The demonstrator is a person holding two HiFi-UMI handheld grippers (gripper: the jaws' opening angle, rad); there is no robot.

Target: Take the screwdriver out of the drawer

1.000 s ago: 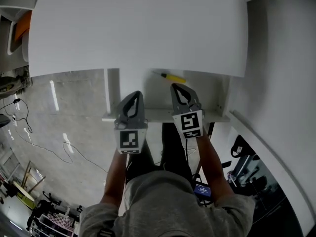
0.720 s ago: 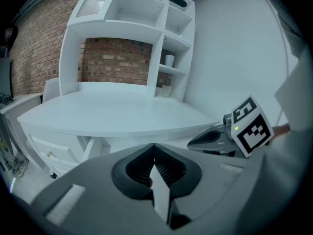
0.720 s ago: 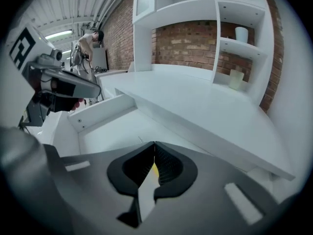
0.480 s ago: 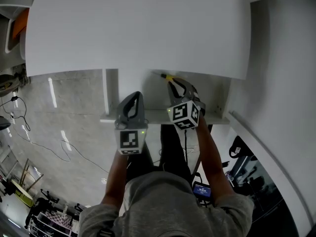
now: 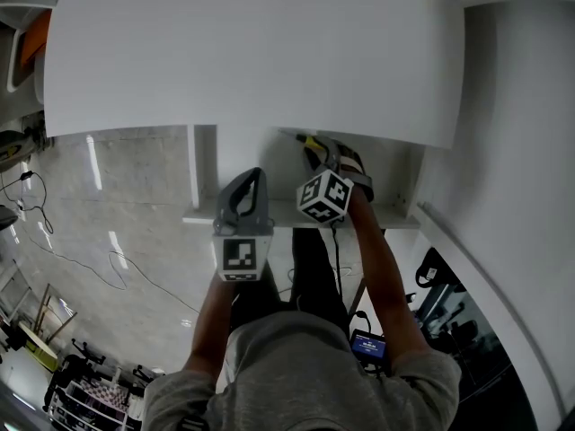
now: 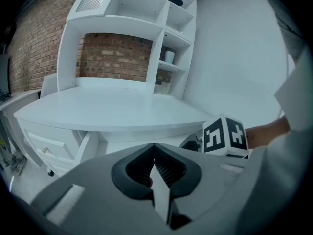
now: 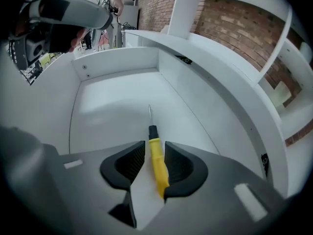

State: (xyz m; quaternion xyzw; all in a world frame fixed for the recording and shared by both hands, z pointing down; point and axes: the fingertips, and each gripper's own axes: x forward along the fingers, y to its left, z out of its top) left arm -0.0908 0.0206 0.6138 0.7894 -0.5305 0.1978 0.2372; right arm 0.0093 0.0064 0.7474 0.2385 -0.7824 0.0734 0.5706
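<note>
The step in hand is the grasp. The right gripper is down inside the open drawer, its jaws apart and straddling the yellow handle of the screwdriver. The tool lies on the drawer floor with its thin shaft pointing away toward the back wall. The handle sits nearer the right-hand pad and may be touching it; a clear gap shows on the other side, so I judge the tool not yet gripped.

The next move calls for closing the jaws squarely on the handle, then lifting up and back toward the person. The lift has to clear the drawer's front edge and the overhanging top of the table. With the handle off-centre, the closing jaws may nudge or roll it.

The left gripper has its jaws together on nothing. In the head view it hangs just before the drawer front, taking no part.

In the head view the right gripper and its marker cube cover most of the tool. Only a bit of yellow and the shaft show past them, under the table's edge. The butt of the handle is lost behind the gripper body in the right gripper view. The left gripper view shows the table and shelves but nothing of the drawer's inside
</note>
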